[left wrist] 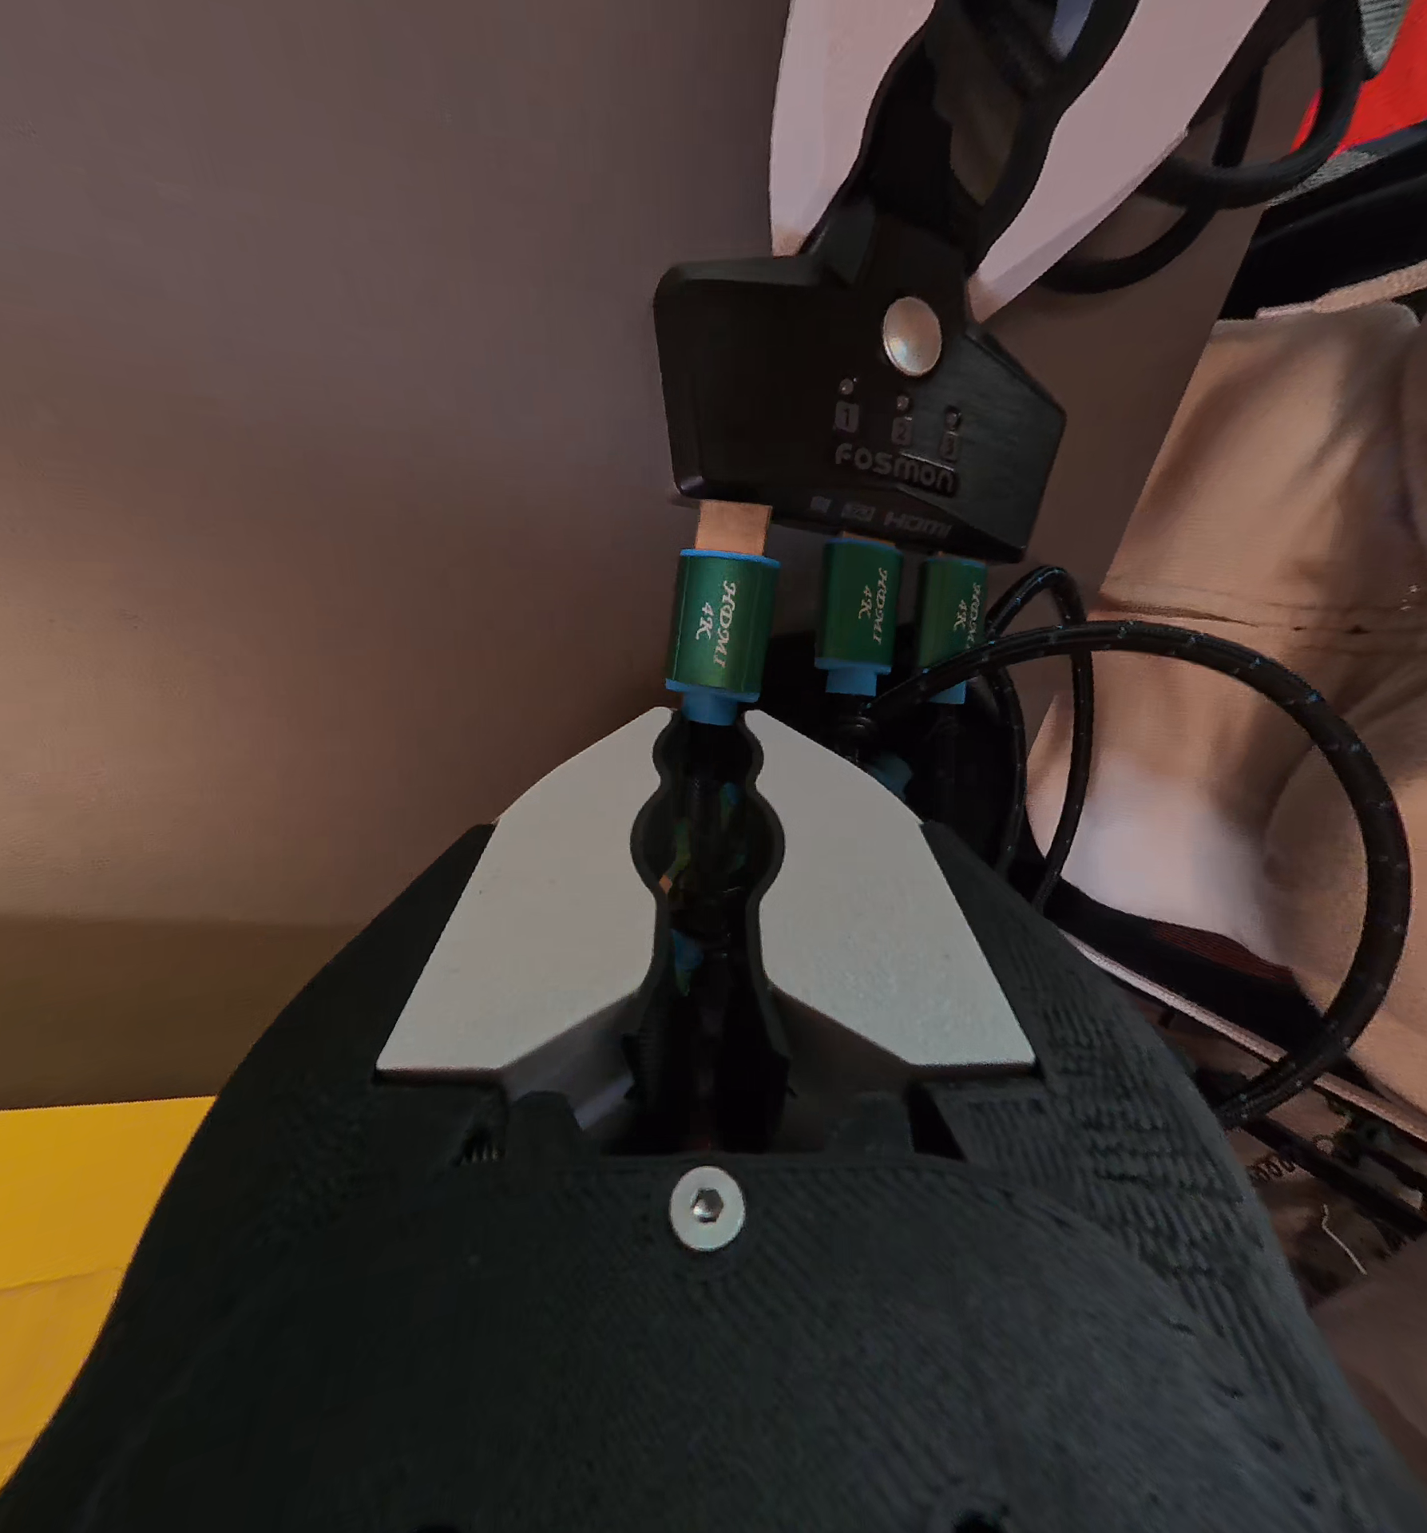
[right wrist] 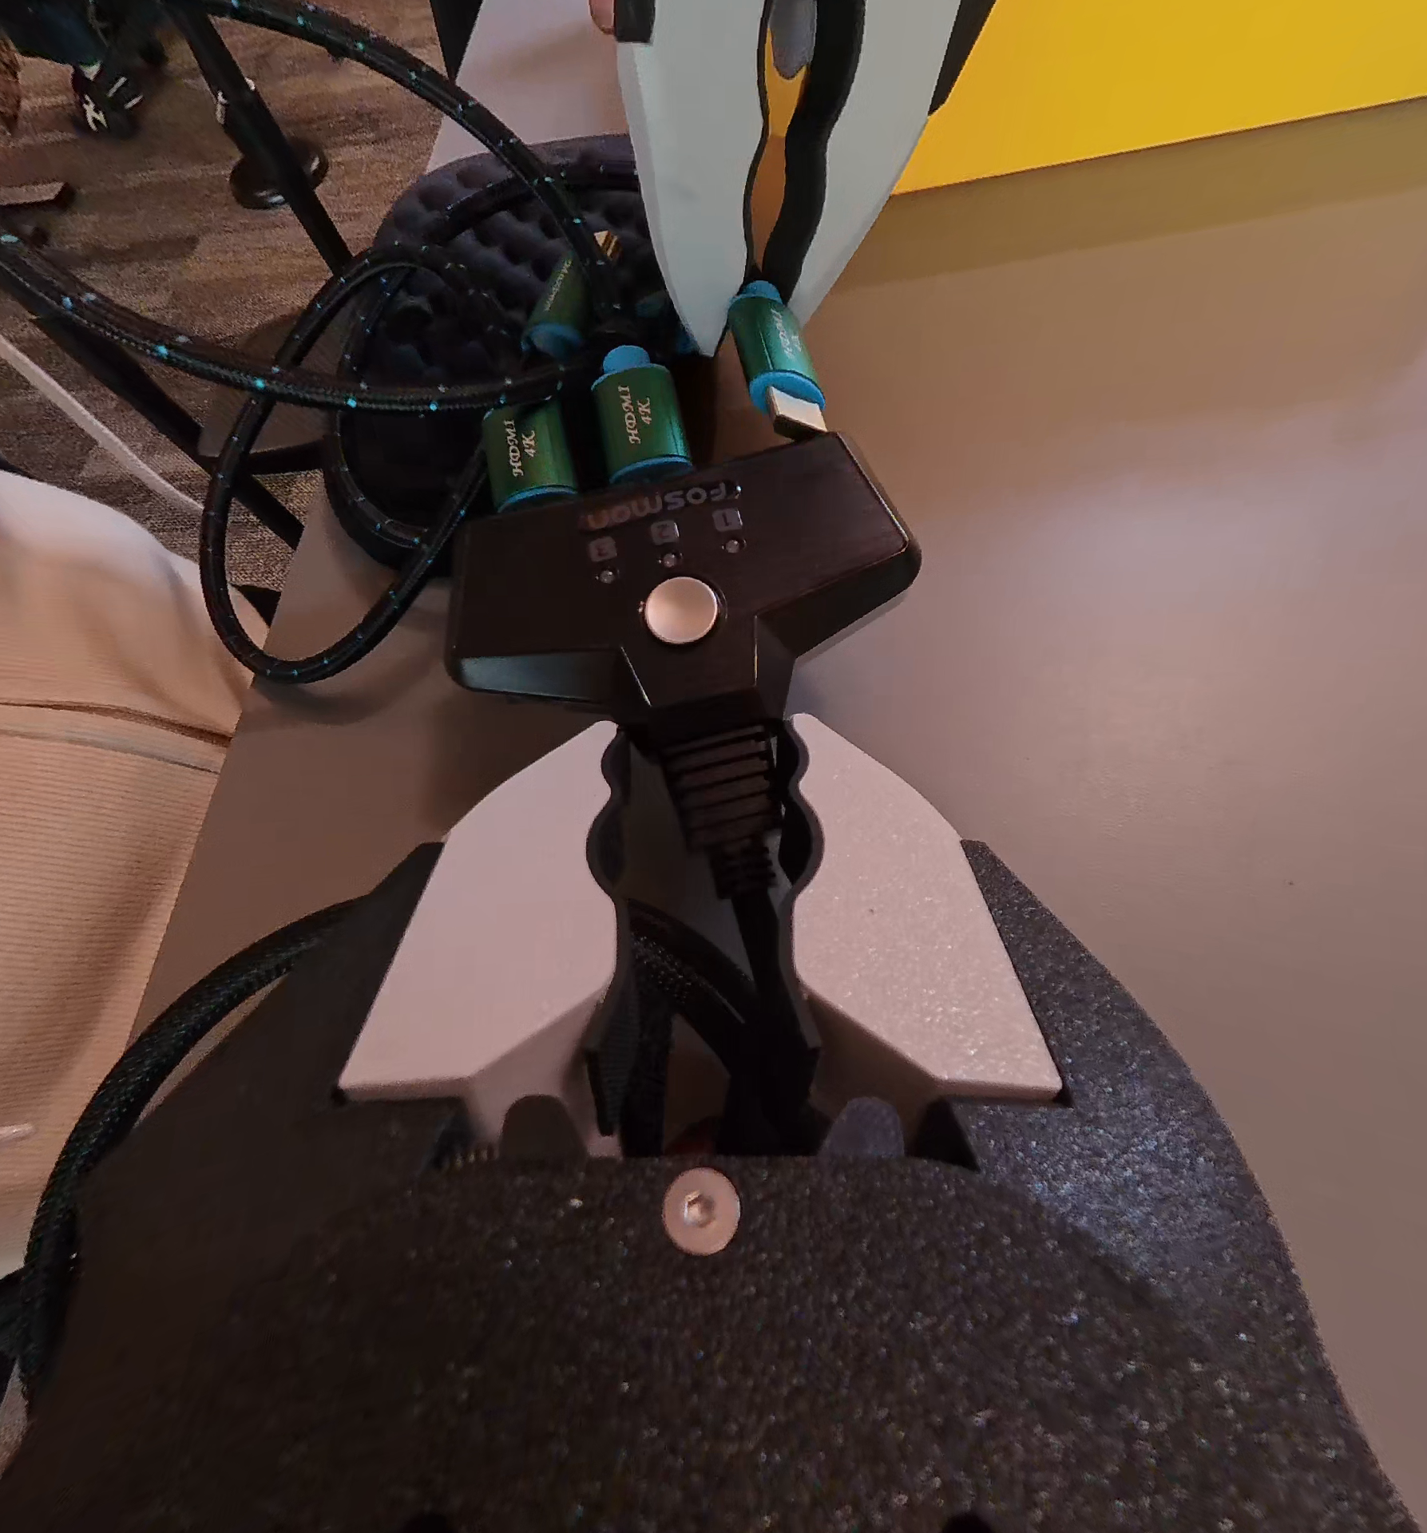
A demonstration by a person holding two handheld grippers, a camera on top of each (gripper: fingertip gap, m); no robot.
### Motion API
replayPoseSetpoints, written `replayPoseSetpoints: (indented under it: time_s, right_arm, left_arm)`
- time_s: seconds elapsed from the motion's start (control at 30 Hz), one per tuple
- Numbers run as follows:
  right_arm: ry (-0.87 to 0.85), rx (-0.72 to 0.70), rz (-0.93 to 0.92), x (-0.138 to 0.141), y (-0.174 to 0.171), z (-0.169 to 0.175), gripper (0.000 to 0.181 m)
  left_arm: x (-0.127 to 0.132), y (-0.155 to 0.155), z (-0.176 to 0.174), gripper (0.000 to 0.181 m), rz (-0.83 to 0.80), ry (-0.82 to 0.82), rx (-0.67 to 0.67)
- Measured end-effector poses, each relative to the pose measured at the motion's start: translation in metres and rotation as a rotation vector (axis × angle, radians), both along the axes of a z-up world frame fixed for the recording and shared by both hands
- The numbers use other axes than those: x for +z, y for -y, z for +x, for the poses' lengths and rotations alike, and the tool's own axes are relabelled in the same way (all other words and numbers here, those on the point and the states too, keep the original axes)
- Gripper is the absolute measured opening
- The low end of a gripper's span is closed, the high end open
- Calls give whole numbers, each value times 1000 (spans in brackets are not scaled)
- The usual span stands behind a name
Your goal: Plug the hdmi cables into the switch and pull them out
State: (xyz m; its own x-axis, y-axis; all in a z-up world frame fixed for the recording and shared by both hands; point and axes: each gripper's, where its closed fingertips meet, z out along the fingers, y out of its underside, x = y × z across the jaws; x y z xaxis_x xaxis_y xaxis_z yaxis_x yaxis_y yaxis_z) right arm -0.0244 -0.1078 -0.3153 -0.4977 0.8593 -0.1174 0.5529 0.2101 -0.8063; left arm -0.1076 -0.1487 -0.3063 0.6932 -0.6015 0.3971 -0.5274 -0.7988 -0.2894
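Green HDMI plug (left wrist: 722, 624) sits straight ahead of the left gripper (left wrist: 706, 730), which is clamped on its cable; long axis in line with the fingers, metal tip at the switch (left wrist: 851, 398) port. Right gripper (right wrist: 706, 747) pinches the switch's tail opposite. Two plugs (right wrist: 589, 440) seated beside it. Grey table (right wrist: 1149, 581) beneath, yellow wall (right wrist: 1191, 75) beyond.

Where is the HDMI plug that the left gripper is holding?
The green metal HDMI plug sits at the black switch, left of two seated plugs, its metal tip partly exposed.
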Motion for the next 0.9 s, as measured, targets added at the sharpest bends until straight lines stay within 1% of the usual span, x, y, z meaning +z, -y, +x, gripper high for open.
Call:
replayPoseSetpoints:
  time_s: [0.07, 0.1, 0.13, 0.27, 0.3, 0.33, 0.4, 0.47, 0.63, 0.77, 0.9]
  right_arm:
    - [-5, 2, 1, 1, 0, 0, 34]
    - [-7, 0, 2, 1, 0, 0, 34]
    - [-9, -3, 3, 1, 0, 0, 34]
    - [5, -16, 6, -1, -1, -2, 34]
    - [5, -16, 1, -1, -1, -2, 34]
    - [8, -12, -4, -1, 1, -2, 34]
    - [14, -8, -15, -1, 4, -3, 34]
    - [23, -27, -19, -1, 2, -4, 34]
    - [38, -44, -38, -3, 1, -4, 34]
    - [48, -72, -77, -2, -2, -4, 34]
    - [60, -72, -105, -2, -1, -5, 34]
  left_arm:
    - [2, -2, 1, 11, 68, -23, -26]
    - [2, -3, 0, 10, 114, -66, -37]
    - [1, -4, -4, 10, 157, -143, -56]
    - [-2, 0, -29, 7, 304, -637, -219]
    - [-1, 0, -29, 7, 323, -712, -256]
    - [0, 0, -25, 7, 329, -730, -268]
    - [-1, 1, -17, 7, 297, -680, -258]
    - [-2, -3, -18, 7, 276, -660, -241]
    - [-6, -5, -20, 7, 280, -750, -258]
    - [-1, -12, -19, 7, 331, -732, -214]
    - [-2, -11, -19, 7, 341, -758, -233]
